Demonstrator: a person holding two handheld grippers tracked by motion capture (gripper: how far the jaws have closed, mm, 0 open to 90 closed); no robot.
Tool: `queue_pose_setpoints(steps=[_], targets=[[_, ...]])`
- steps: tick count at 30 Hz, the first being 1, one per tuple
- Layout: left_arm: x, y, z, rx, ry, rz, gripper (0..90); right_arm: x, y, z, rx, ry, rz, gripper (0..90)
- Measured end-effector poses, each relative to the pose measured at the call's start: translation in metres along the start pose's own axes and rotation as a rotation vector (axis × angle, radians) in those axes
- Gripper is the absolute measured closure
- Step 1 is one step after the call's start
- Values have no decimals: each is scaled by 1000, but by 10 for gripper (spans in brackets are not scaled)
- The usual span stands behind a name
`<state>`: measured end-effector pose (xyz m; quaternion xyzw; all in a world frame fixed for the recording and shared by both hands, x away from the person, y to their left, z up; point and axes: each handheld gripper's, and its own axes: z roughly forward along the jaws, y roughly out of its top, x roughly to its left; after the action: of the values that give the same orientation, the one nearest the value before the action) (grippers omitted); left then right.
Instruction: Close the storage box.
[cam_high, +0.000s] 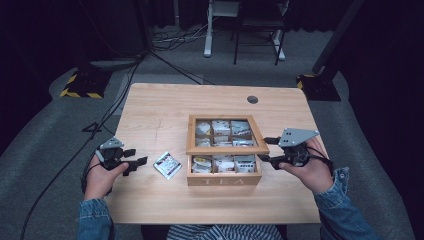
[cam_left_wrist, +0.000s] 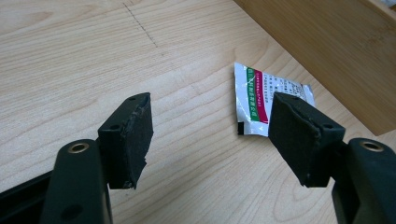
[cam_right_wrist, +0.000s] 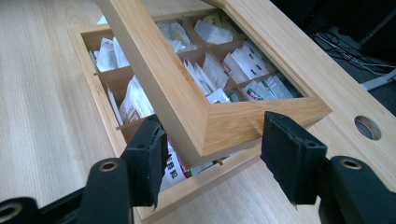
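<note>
Tea box (cam_high: 224, 180) sits mid-table, a bit to my right, its lid (cam_right_wrist: 187, 102) tilted partway over the compartments, front rows of sachets exposed, back rows seen thru the lid's window. My right gripper (cam_high: 269, 150) is at the lid's near right corner: jaws stand either side of that corner in the right gripper view, w/ gaps showing, so pads not pressing — released, not grasping. No earlier look to compare, so I judge the step as lid handling, either just let go or about to take hold; can't tell which way the lid is going. One loose tea sachet (cam_high: 167, 165) lies flat on the wood just left of the box, apart from it. My left gripper (cam_high: 134, 164) rests low beside it, jaws spread, nothing between them; sachet (cam_left_wrist: 266, 100) is just ahead of the right-hand pad. Next move, I reckon: hold lid up w/ right, pinch sachet edge w/ left — thin, flat, slippery foil, so needs a low angle & a firm nip, then drop into a free compartment. Table (cam_high: 160, 105) is pale wood w/ a round cable hole (cam_high: 252, 99) at far right. Beyond: grey carpet, black cables, stand bases w/ yellow-black hazard tape, dark curtains, a white desk frame.
</note>
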<state>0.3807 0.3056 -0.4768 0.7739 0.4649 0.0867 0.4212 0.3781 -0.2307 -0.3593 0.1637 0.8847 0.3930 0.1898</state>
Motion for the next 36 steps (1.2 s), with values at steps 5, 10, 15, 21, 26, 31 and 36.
queue_pose_setpoints(steps=[5,10,15,21,26,31,36], targets=[[0,0,2,9,5,5,316,2,0,2,25,-1,-22,412],[0,1,1,5,4,6,316,4,0,4,42,-2,-35,400],[1,-1,3,7,7,-2,317,6,0,7,67,2,-49,388],[3,1,7,15,9,0,319,9,-2,9,83,0,-66,383],[3,2,13,24,5,5,324,12,-3,11,101,-2,-78,379],[5,5,15,19,6,4,325,15,-7,14,121,6,-83,367],[3,8,20,25,-2,6,326,18,-11,18,145,10,-88,358]])
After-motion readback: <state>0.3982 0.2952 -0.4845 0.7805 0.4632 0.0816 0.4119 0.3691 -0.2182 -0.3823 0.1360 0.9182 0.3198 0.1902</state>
